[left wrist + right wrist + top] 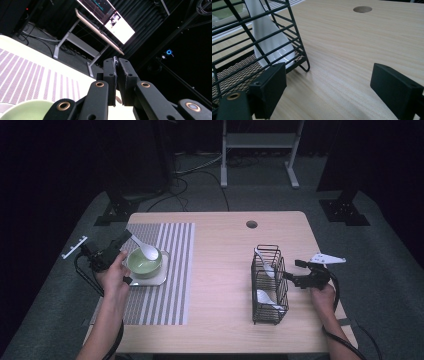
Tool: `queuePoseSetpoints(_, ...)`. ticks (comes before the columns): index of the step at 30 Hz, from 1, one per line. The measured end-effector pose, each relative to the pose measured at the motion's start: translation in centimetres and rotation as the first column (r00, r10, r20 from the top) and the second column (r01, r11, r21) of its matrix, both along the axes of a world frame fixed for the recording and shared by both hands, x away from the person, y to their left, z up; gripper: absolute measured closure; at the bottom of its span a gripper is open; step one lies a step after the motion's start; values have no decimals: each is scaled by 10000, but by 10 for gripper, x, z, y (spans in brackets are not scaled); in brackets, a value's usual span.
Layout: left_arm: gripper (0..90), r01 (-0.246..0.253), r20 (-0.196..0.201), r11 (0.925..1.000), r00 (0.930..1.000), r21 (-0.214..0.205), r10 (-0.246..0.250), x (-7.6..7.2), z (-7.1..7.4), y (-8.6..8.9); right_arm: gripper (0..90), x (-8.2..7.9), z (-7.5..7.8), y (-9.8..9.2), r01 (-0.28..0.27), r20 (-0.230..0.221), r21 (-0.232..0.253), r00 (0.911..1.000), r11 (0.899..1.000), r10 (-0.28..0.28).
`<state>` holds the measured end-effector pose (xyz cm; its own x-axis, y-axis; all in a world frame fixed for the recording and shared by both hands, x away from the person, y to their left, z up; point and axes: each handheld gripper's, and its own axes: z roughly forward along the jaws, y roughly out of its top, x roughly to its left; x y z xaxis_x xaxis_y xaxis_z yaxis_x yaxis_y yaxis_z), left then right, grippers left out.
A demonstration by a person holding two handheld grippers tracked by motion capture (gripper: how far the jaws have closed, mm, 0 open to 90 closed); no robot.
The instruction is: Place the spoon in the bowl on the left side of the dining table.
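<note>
The left gripper (124,240) pinches the handle of a white spoon (147,251) over the green bowl (144,262); that handle is mostly hidden between its jaws. Far right of the bowl, the right gripper (291,272) gapes empty beside the wire rack (270,285).

White spoon (148,251), green bowl (144,262), grey-striped placemat (170,270), black basket (270,285)

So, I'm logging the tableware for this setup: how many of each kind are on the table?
White spoons: 3, one over the bowl in the left tool, two in the wire rack
Green bowl: 1
Plate under the bowl: 1
Black wire rack: 1
Striped placemat: 1
Total: 7
</note>
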<state>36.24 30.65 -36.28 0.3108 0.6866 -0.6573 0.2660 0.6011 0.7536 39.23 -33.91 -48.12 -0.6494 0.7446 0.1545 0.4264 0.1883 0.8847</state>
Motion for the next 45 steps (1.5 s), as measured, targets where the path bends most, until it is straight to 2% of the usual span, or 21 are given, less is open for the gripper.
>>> queuePoseSetpoints(7,849,-470,-185,9989,9987,-74,469,1,-7,14,123,0,0,0,0,-26,-12,10000,10000,0)
queuePoseSetpoints(19,849,-971,-428,9952,9944,-103,966,3,-16,29,123,0,0,0,1,-32,-36,10000,10000,-1)
queuePoseSetpoints(31,849,-1301,-686,9914,9893,-120,1290,5,-26,38,123,0,0,0,-4,-51,-11,10000,10000,4)
queuePoseSetpoints(41,849,-1531,-1083,9881,9826,-135,1507,7,-40,43,123,0,0,0,11,-54,-30,10000,10000,-12)
queuePoseSetpoints(45,848,-1556,-1160,9878,9810,80,1555,7,-43,44,123,0,0,1,17,-56,-42,10000,10000,-17)
